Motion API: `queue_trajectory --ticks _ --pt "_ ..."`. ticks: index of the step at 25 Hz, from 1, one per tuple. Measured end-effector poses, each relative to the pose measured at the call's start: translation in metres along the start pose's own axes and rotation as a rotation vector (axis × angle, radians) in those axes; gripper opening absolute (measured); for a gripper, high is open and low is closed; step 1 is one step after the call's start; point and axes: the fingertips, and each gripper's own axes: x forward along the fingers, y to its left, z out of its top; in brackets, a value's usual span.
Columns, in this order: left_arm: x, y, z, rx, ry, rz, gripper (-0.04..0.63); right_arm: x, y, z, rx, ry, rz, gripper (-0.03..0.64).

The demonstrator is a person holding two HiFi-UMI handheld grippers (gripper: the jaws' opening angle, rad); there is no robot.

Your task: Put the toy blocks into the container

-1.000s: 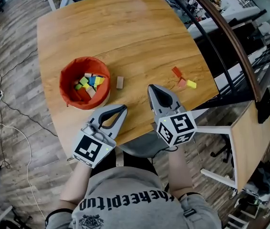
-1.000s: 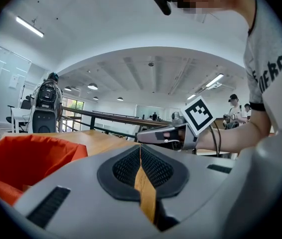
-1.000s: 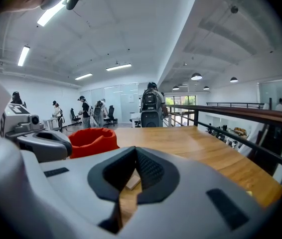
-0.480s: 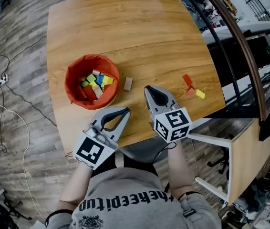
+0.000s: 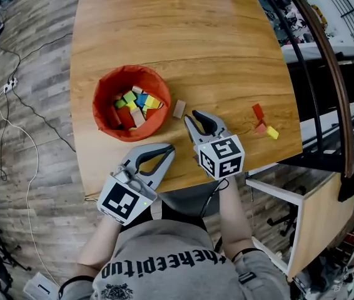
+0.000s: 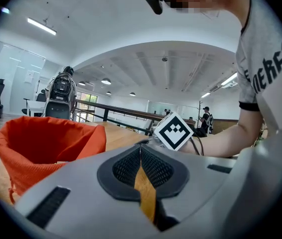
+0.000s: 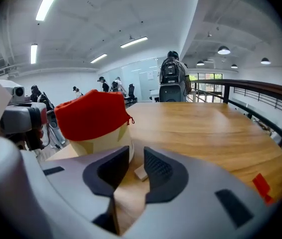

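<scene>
One wooden table (image 5: 183, 42) stands on plank flooring (image 5: 52, 214).

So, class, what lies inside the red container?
The red container holds a heap of toy blocks: yellow, green, blue, red, plain. Anything under the top layer is covered.

Smooth wood table (image 5: 227, 49) w/ slight sheen, matt cloth container (image 5: 104, 91)

Right gripper (image 7: 135, 159) jaws just opening, nothing gripped; pale block (image 7: 140, 173) ahead, beside red-lined container (image 7: 93, 116)
</scene>
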Motion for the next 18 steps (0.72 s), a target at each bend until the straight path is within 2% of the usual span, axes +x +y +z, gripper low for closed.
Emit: queue_trajectory --ticks 7,18 --pt "-0.002 0.003 -0.007 -0.018 0.008 0.003 0.015 0.025 0.0 -0.02 0.015 0.063 0.008 0.115" --pt "-0.003 0.005 -0.015 -0.033 0.021 -0.005 0.015 0.055 -0.008 -0.054 0.063 0.161 -0.029 0.148"
